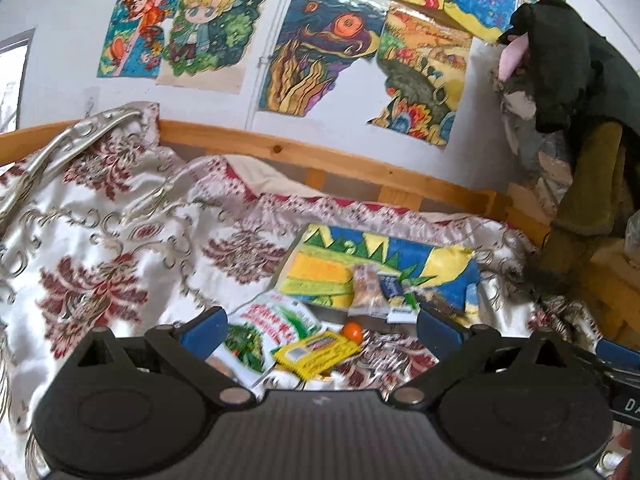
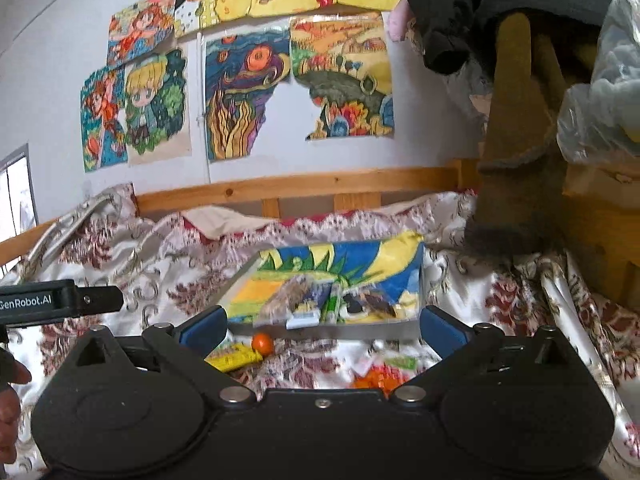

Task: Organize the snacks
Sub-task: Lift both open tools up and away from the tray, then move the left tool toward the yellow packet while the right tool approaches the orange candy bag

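Snacks lie on a patterned bedspread (image 1: 120, 240). A painted board (image 1: 320, 264) (image 2: 384, 264) holds a clear nut packet (image 1: 368, 288), a small blue packet (image 1: 394, 286) and other packets (image 2: 368, 304). In front of the board lie a white and green bag (image 1: 264, 328), a yellow packet (image 1: 316, 354) (image 2: 236, 358), a small orange ball (image 1: 353, 331) (image 2: 263, 343) and an orange packet (image 2: 376, 380). My left gripper (image 1: 322, 326) is open and empty above the white bag and yellow packet. My right gripper (image 2: 322, 326) is open and empty, before the board.
A wooden bed rail (image 1: 304, 152) (image 2: 304, 186) runs behind the bedspread, under a wall of children's paintings (image 1: 320, 48). Dark clothes (image 1: 576, 64) and a brown garment (image 2: 520, 128) hang at the right. The left gripper's body (image 2: 60, 300) shows at the left of the right wrist view.
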Demonstrator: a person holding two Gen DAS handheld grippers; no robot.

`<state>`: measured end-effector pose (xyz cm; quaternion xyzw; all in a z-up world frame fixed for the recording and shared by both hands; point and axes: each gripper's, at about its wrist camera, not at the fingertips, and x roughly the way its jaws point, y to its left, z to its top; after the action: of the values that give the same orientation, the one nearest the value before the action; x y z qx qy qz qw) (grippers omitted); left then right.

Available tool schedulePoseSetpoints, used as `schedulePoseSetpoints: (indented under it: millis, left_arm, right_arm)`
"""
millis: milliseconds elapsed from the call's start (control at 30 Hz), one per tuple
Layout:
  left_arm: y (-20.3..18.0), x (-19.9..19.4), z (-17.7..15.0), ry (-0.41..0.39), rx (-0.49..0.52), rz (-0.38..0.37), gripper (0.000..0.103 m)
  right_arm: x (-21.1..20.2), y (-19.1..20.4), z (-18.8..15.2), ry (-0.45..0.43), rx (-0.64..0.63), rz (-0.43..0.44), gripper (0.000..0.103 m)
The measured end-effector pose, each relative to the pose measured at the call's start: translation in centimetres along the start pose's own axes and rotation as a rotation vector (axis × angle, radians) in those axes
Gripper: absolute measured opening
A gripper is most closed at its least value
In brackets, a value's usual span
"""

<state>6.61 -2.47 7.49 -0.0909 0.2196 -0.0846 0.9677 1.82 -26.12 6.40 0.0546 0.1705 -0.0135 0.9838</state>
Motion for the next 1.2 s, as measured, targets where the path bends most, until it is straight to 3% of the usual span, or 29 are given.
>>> schedulePoseSetpoints:
  millis: [433,700,1200]
  left_arm:
    - [0.5,0.2,-4.1,0.094,0.109,0.046,0.102]
    - [1.4,1.4,-5.6,0.173,0.105,0.069,0.102]
    - [2.4,2.5,-5.5,0.198,0.084,0.095,0.102]
  right_arm:
    - [-0.2,0.5,-3.9,0.134,-0.026,-0.025,0.102]
    - [1.0,0.5,-5.1,0.172,-0.023,-0.03,0.102]
    - [2.3,0.5,-5.7,0.197,0.01,-0.019,0.102]
